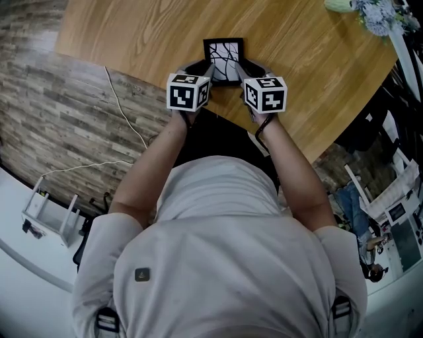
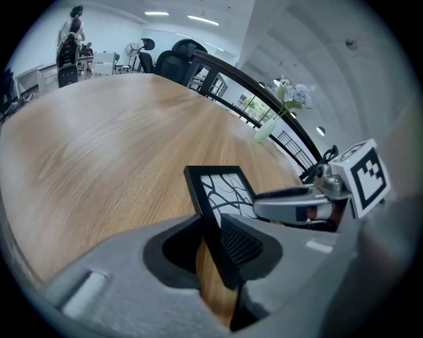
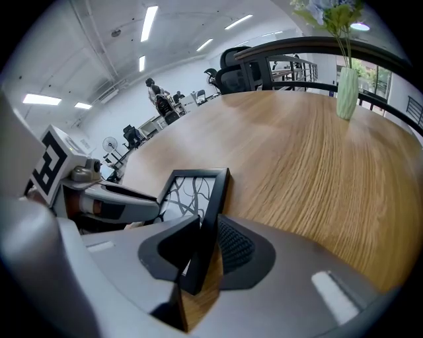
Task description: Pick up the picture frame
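A small black picture frame point(image 1: 223, 56) with a white branch-pattern print sits on the wooden table point(image 1: 132, 33) near its front edge. My left gripper point(image 1: 201, 68) has the frame's left side bar point(image 2: 210, 218) between its jaws, and both pads meet the bar near their tips. My right gripper point(image 1: 248, 68) holds the right side bar point(image 3: 210, 211) the same way. In the left gripper view the right gripper point(image 2: 297, 201) shows beside the frame. The left gripper point(image 3: 119, 198) shows likewise in the right gripper view. Table wood is visible behind each bar deep between the jaws.
A pale green vase with flowers point(image 1: 370, 10) stands at the table's far right. A white cable point(image 1: 125, 119) runs over the floor on the left. Office chairs point(image 2: 175, 59) stand at the table's far end, with a person point(image 2: 69, 33) beyond them.
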Demonstrator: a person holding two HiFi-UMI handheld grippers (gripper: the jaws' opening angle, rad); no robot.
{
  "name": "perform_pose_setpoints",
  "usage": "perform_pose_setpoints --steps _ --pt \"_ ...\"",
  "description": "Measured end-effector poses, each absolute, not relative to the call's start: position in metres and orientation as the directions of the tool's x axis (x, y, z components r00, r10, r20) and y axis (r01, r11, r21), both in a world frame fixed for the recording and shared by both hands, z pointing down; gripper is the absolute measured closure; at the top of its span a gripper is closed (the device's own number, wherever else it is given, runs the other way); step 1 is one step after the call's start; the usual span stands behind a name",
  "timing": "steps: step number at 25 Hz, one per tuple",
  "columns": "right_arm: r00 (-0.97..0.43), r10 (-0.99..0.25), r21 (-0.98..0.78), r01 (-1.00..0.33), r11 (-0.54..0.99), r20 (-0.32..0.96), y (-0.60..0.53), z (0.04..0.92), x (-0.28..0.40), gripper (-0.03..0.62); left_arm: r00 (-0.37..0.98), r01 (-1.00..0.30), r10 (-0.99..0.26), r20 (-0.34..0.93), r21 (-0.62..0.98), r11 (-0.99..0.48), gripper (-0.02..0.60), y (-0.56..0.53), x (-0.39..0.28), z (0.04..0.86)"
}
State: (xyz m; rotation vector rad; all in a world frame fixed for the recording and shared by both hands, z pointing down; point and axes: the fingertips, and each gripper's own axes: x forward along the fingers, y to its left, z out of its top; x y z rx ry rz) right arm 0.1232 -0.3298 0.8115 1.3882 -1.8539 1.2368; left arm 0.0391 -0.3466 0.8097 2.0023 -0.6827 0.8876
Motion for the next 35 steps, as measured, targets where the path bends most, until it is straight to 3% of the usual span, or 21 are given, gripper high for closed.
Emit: perform_pose_setpoints --steps 8,17,35 --pt "-0.345 -0.497 -0.359 -0.931 0.070 0.797 -0.328 0.794 0.121 0.500 0.609 -0.727 -0.172 0.774 0.459 -0.510 0.494 -0.347 0.037 0.797" --pt "-0.308 -0.622 -0.320 -0.942 0.096 0.719 -0.335 0.730 0.135 0.502 0.657 -0.706 -0.274 0.702 0.446 -0.551 0.495 -0.355 0.049 0.733" --pt "-0.211 -0.883 -0.183 -0.972 0.146 0.419 -0.313 0.524 0.188 0.502 0.730 -0.655 -0.507 0.459 0.256 -0.711 0.499 -0.344 0.105 0.529"
